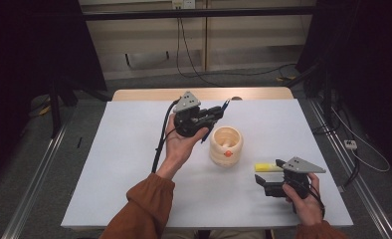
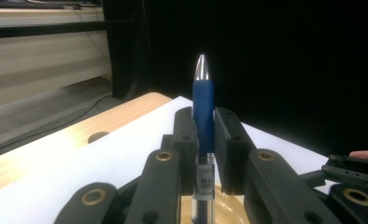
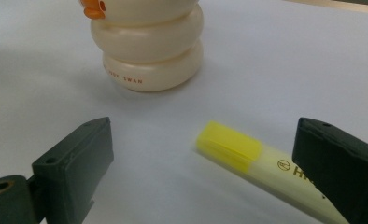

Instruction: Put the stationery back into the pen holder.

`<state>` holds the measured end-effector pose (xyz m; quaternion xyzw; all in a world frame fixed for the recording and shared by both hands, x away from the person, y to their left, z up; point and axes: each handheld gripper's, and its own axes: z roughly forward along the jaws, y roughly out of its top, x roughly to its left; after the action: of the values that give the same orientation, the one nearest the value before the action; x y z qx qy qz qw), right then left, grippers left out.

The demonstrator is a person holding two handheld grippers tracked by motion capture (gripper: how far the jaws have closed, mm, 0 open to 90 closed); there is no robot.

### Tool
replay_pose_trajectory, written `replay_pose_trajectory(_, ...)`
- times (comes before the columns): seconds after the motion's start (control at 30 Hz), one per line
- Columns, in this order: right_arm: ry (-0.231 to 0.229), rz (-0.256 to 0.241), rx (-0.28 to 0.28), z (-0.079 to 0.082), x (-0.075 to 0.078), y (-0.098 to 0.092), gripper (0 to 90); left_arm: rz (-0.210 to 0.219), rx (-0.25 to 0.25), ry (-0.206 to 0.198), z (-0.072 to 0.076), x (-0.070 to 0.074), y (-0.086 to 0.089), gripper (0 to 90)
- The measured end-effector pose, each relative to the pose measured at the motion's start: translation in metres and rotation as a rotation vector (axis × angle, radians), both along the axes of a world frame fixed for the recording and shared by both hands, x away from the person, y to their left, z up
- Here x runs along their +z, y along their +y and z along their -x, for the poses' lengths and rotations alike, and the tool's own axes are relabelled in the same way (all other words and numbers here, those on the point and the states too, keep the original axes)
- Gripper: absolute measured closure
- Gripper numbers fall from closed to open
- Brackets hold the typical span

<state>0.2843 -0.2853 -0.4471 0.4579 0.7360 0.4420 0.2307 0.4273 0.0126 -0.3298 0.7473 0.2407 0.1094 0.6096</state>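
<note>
The white table (image 1: 134, 164) takes most of the high view. At its centre stands the cream holder (image 1: 226, 145) (ringed, with an orange spot). Just upper left of it, the left gripper (image 1: 215, 112) clamps a blue pen (image 2: 203, 109). Lower right, the right gripper (image 1: 269, 177) has jaws wide apart around a yellow highlighter (image 3: 247, 154).

Cables (image 1: 194, 69) trail over what looks like grey floor (image 1: 59, 164).

One pen (image 2: 203, 112), one highlighter (image 3: 266, 170), one holder (image 1: 226, 145).
</note>
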Motion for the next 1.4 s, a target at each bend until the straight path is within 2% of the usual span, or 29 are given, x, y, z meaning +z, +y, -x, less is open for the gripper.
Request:
replay_pose_trajectory(0.2,-0.001,0.000,0.001,0.000,0.000,0.000,5.0,0.030,-0.010,0.007,-0.003,-0.003,-0.009,79.9)
replay_pose_trajectory(0.3,-0.001,0.001,0.003,0.000,0.000,0.000,5.0,0.021,-0.008,0.003,-0.006,-0.003,-0.015,79.9)
replay_pose_trajectory(0.4,-0.001,0.001,0.003,0.000,0.000,0.000,5.0,0.043,-0.004,0.028,-0.009,-0.004,-0.019,79.9)
replay_pose_trajectory(0.57,0.000,0.003,0.003,0.000,0.000,0.000,4.9,0.027,0.004,0.012,-0.012,-0.007,-0.025,79.9)
replay_pose_trajectory(0.67,0.000,0.004,0.005,0.000,0.000,0.000,5.0,0.028,0.013,0.019,-0.015,-0.010,-0.028,79.8)
replay_pose_trajectory(1.17,-0.001,0.000,0.009,0.001,0.000,-0.001,5.0,0.007,0.000,-0.008,-0.023,-0.020,-0.051,79.8)
replay_pose_trajectory(1.4,-0.001,0.001,0.009,0.001,0.000,-0.001,5.0,-0.029,-0.008,-0.011,-0.024,-0.028,-0.052,79.7)
